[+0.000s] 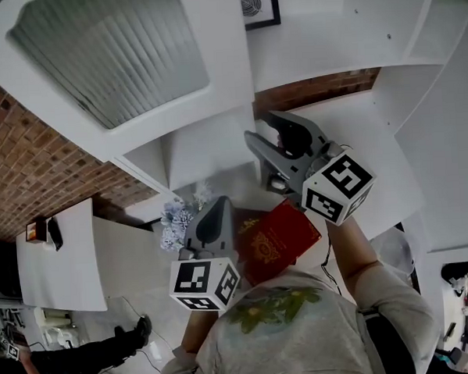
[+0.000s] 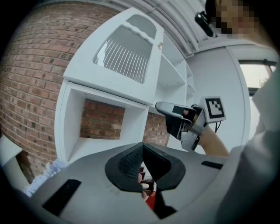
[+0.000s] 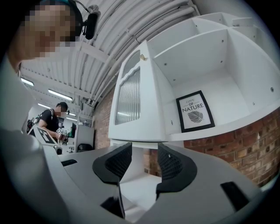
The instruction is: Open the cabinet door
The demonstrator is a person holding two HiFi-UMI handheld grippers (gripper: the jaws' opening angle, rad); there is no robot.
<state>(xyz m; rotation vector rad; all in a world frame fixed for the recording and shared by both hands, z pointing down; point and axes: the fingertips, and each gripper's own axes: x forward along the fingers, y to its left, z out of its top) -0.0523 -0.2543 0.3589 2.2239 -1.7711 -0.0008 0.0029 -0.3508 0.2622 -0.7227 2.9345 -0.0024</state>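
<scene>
Brick wall (image 1: 29, 162) backs a white cabinet (image 3: 227, 57), cabinet door (image 1: 109, 48) open; framed print (image 3: 195, 111) inside, cropped at head view's top. Left gripper (image 2: 142, 148) closed, empty; right gripper (image 3: 144, 153) gapes, empty.

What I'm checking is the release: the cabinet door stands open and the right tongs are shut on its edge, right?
No. The door stands open, but the right tongs are open, gripping nothing; the right gripper view shows it.

I see the door (image 3: 131, 98), white with a ribbed glass pane and a small knob (image 3: 142, 57), swung wide open from the cabinet (image 3: 218, 65). It hangs upright just ahead of and above my right tool (image 3: 144, 162), clear of its tips.
</scene>
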